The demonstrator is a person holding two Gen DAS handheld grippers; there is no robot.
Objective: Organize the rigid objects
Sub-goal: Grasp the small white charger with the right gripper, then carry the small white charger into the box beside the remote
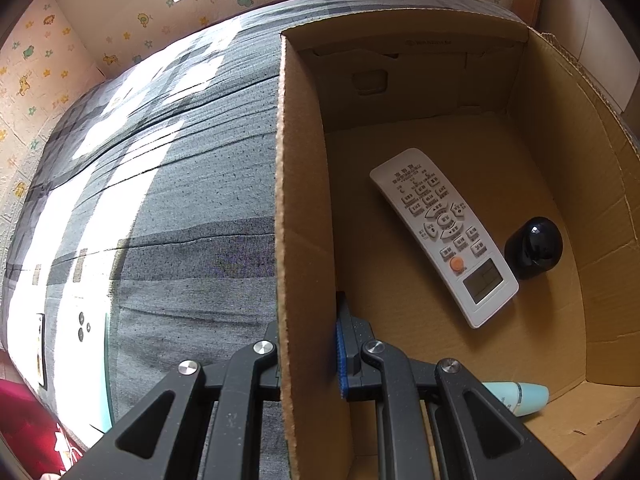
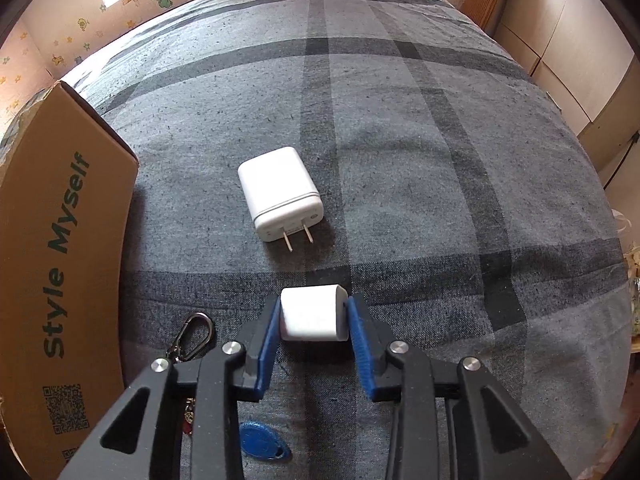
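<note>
Your right gripper (image 2: 312,322) is clamped on a small white block (image 2: 312,314), blue pads touching its L and R sides, held just over the grey plaid bedspread (image 2: 440,160). The block's long axis runs across, pad to pad. Close below the fingers lie a blue oval tag (image 2: 262,442) and, to the L, a metal carabiner clip (image 2: 192,336). Further out, straight ahead, a white wall charger (image 2: 280,192) lies flat, prongs pointing back toward you, long axis roughly fore-aft. Cardboard box (image 2: 60,260) stands at the L, printed "Style Myself".

Your left gripper (image 1: 308,344) straddles the box's near wall (image 1: 300,200), one finger outside, the blue-padded one inside, closed on the cardboard. Inside the box: a pale blue tube (image 1: 520,398) nearest, then a white remote (image 1: 444,236) lying diagonally, display end toward you, w/ a black round cap (image 1: 534,248) just beside it on the R.
</note>
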